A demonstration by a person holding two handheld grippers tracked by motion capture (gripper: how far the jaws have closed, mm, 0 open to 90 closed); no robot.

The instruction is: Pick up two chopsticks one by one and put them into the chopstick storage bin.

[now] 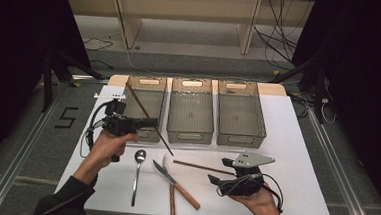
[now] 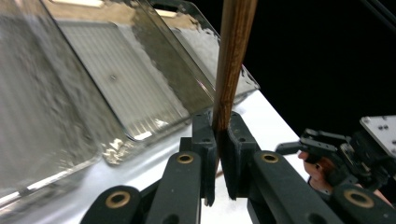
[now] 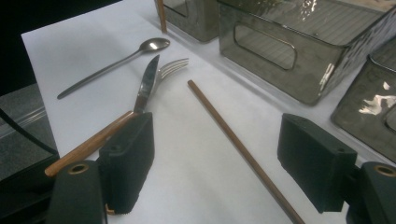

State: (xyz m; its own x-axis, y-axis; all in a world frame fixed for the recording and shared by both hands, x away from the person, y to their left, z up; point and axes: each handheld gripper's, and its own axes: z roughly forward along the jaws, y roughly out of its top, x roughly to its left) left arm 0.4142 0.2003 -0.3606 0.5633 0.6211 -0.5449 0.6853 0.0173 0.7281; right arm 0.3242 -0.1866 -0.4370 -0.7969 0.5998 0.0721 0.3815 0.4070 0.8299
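Note:
My left gripper [image 1: 151, 122] is shut on a brown wooden chopstick [image 1: 138, 100], which slants over the front of the left grey bin [image 1: 147, 81]. In the left gripper view the jaws [image 2: 218, 140] pinch that chopstick [image 2: 229, 70] and it rises steeply above them. A second chopstick [image 1: 200, 167] lies flat on the white table [image 1: 295, 159]. My right gripper [image 1: 216, 170] is open at its right end. In the right gripper view this chopstick [image 3: 233, 140] runs between the spread pads [image 3: 126, 163] of the gripper [image 3: 219, 172].
Three grey see-through bins stand in a row at the back, the middle bin [image 1: 193, 83] and right bin [image 1: 242, 86] beside the left one. On the table in front lie a spoon [image 1: 137, 174], a wooden-handled knife [image 1: 174, 180] and a fork [image 3: 173, 67].

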